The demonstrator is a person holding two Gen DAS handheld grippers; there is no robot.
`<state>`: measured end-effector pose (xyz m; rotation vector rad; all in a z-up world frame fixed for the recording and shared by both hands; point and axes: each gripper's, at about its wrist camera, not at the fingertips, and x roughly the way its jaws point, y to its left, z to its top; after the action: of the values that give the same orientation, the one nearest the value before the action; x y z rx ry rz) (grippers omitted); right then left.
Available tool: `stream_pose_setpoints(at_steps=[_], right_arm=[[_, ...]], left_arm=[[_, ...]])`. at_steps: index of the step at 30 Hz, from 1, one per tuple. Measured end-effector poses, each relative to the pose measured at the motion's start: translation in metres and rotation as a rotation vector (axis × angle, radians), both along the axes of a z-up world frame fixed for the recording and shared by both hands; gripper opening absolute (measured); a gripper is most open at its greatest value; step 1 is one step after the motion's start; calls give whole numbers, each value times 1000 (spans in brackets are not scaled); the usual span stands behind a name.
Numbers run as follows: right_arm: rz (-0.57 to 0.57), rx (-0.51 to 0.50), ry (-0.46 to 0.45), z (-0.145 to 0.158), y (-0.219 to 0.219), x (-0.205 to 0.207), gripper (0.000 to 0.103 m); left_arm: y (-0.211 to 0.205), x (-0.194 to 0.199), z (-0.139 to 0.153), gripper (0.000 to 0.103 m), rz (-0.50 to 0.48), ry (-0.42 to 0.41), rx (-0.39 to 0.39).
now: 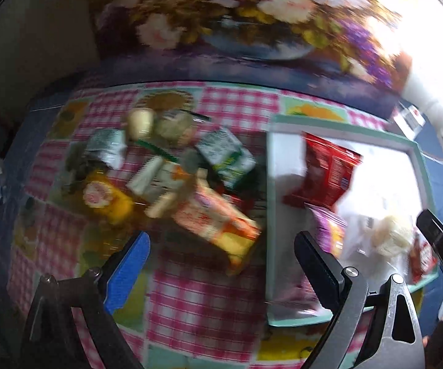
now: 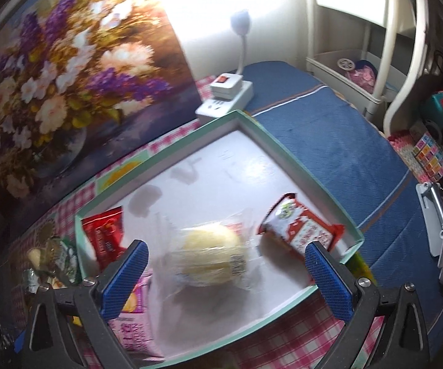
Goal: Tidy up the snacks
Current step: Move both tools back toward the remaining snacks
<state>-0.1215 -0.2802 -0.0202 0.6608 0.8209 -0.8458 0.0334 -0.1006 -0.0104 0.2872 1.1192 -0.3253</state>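
Snacks [image 1: 172, 181] lay heaped on the checked tablecloth [image 1: 209, 304], smeared by blur so no label could be read. Others sat in the tray [image 2: 286, 150]: a wrapped bun [image 2: 210, 255], a red bag [image 2: 106, 235] partly hidden, a red-and-white packet [image 2: 301, 230]. Left gripper [image 1: 221, 255] and right gripper [image 2: 226, 261] both hung spread, grasping nothing.
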Motion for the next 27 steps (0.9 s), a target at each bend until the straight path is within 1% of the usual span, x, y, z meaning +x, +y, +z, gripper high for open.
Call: stream_pose_setpoints(at_steps=[3, 7, 11, 13, 15, 19, 23, 27], right_arm=[[45, -3, 3, 3, 14, 14, 103], [111, -12, 1, 11, 35, 34, 103], [175, -13, -5, 18, 55, 53, 103], [210, -14, -1, 19, 66, 62, 103], [257, 6, -9, 16, 75, 72, 103], [311, 19, 13, 10, 93, 85, 103], [352, 20, 8, 9, 106, 93, 103], [403, 60, -17, 5, 117, 101, 103]], left_arm=[[17, 11, 3, 95, 54, -29, 22], [46, 27, 7, 95, 136, -38, 13], [72, 42, 9, 95, 213, -61, 32], [87, 50, 7, 95, 251, -58, 40], [100, 57, 4, 95, 283, -52, 41], [122, 67, 1, 95, 337, -38, 44], [136, 74, -5, 95, 374, -18, 40], [146, 80, -9, 95, 397, -1, 29]])
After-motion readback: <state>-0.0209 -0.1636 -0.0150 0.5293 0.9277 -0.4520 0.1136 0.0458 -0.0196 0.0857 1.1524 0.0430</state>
